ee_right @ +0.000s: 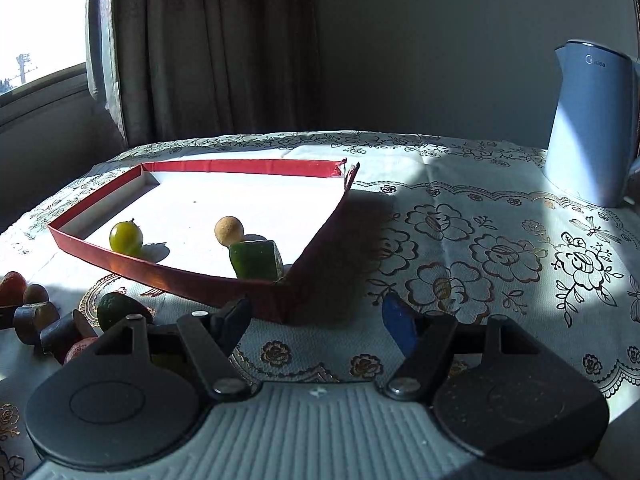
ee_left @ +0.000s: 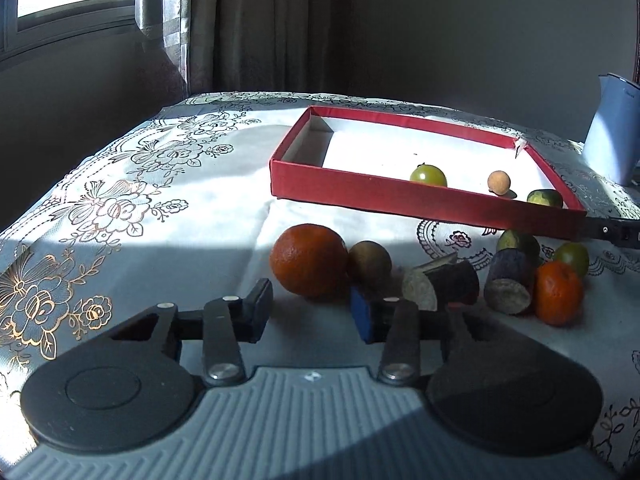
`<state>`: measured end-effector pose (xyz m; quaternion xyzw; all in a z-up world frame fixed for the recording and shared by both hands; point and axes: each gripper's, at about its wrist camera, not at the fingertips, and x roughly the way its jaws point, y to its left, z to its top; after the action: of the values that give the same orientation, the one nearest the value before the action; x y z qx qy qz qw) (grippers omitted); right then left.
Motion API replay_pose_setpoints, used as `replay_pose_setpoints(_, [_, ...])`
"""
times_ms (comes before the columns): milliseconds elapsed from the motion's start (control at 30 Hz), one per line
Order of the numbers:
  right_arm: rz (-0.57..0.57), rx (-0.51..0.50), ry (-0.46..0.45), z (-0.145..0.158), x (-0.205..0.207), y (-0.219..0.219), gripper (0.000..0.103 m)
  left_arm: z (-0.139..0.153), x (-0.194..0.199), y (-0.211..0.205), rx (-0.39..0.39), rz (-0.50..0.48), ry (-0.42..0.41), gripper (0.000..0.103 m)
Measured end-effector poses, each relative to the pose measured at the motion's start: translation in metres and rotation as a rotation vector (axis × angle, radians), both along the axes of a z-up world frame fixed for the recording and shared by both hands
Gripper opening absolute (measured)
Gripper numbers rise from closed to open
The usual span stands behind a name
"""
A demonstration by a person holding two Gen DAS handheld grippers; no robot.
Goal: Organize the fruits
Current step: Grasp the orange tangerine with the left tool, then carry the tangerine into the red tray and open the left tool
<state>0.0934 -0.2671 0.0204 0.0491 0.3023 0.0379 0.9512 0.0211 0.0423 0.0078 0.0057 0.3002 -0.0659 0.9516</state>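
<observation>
Round, seemingly pitted orange (ee_left: 308, 259), cardboard tray (ee_left: 420, 196).

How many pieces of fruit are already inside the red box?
3: a round green fruit near the front wall, a small tan ball-shaped fruit mid-box, and a dark green chunk in the front corner. None seem hidden.

Each tool, left (ee_left: 310, 312) and right (ee_right: 316, 322), has a pale grey ribbed body, two round matte-black discs, black link arms with silver screws (one per joint), and black fingers (ee_left: 260, 308) faced with blue pads (ee_right: 396, 324).
</observation>
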Motion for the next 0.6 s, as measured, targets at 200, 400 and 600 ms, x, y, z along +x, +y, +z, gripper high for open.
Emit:
replay_pose_setpoints(200, [0.000,-0.001,0.001,0.000,0.000,0.000,0.072,0.002,0.005,0.003,-0.013,0.014,-0.019,0.040])
replay_pose_setpoints(400, [0.003,-0.005,0.008,-0.001,0.001,0.002,0.072,0.002,0.016,0.002,-0.013,-0.004,-0.008,0.040])
replay_pose_setpoints(600, [0.005,-0.002,0.010,-0.002,0.001,0.002,0.072,0.001,0.016,0.007,-0.048,-0.006,-0.001,0.039])
